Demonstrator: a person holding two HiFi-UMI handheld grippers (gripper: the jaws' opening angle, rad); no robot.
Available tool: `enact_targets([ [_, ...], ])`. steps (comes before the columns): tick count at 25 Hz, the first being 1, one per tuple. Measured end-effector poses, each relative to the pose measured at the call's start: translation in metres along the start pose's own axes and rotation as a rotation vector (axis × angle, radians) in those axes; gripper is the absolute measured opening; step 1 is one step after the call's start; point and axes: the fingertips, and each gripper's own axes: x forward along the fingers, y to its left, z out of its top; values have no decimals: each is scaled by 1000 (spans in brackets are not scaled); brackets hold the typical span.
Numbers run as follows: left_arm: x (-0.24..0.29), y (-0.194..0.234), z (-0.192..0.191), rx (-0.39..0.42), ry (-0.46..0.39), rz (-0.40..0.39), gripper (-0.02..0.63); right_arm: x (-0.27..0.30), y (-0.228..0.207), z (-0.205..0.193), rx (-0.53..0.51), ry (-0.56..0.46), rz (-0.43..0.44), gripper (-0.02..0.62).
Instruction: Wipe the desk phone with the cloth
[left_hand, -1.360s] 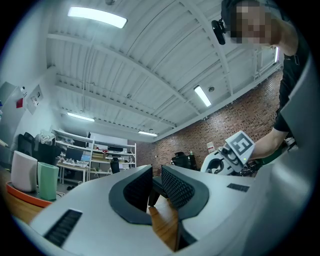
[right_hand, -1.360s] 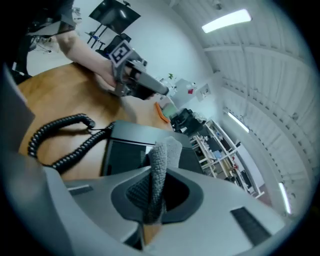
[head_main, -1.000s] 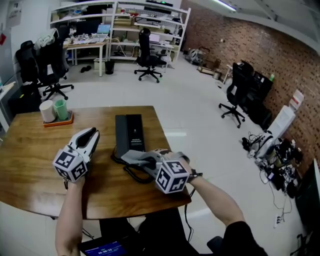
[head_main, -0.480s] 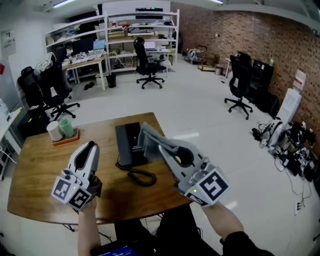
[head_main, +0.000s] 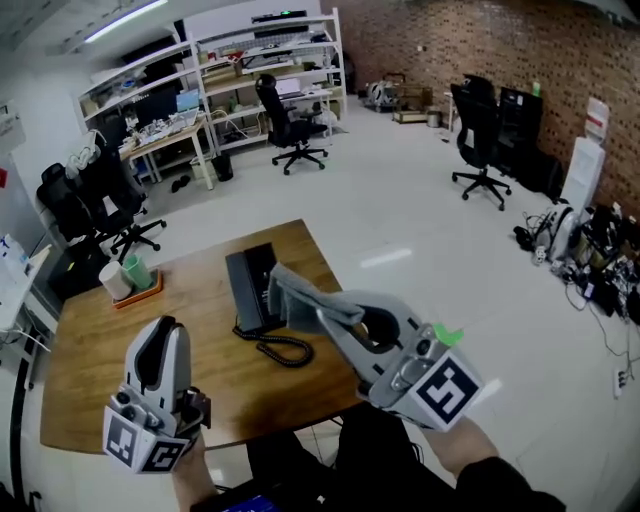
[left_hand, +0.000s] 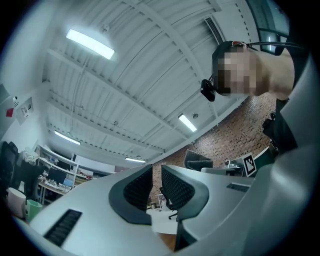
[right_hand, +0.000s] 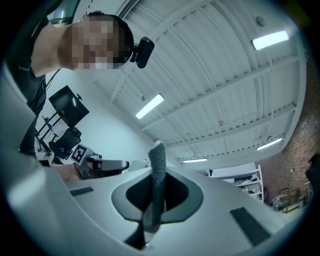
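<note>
1. grey cloth is sitting pinched between the jaws of my right claw. in the right gripper view a narrow strip of it is standing up out of the slot between the pads, and the rest is trailing down in front.
2. i am holding that claw out over the near right part of the wooden desk, with its jaws pointing away from me and towards the desk phone.
3. the cloth's free end is showing over the phone's right edge in the head view. i cannot tell whether it is touching the phone or hanging just above it.
4. the black phone is lying flat near the middle of the desk's far half, with its long side running away from me. its coiled cord is looping on the wood just in front of it.
5. my left claw is hovering over the near left part of the desk, well apart from the phone. its jaws are pressing almost together with only a thin slit between the ribbed pads, and they are gripping nothing.
6. a small tray is sitting at the far left corner of the desk, carrying a white cup and a green cup side by side.
7. black office chairs and shelving are standing on the pale floor beyond the desk, and a brick wall is running along the right.
</note>
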Motion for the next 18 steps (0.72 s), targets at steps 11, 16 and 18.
enact_targets([
  [11,14,-34,7,32,14,-50,41,-22,-2,12,3,-25,-8,25],
  [16,15,-41,9,48,18,-72,41,-23,1,12,3,-27,-16,25],
  [18,15,-44,9,47,23,-78,41,-24,2,13,4,-29,-17,25],
])
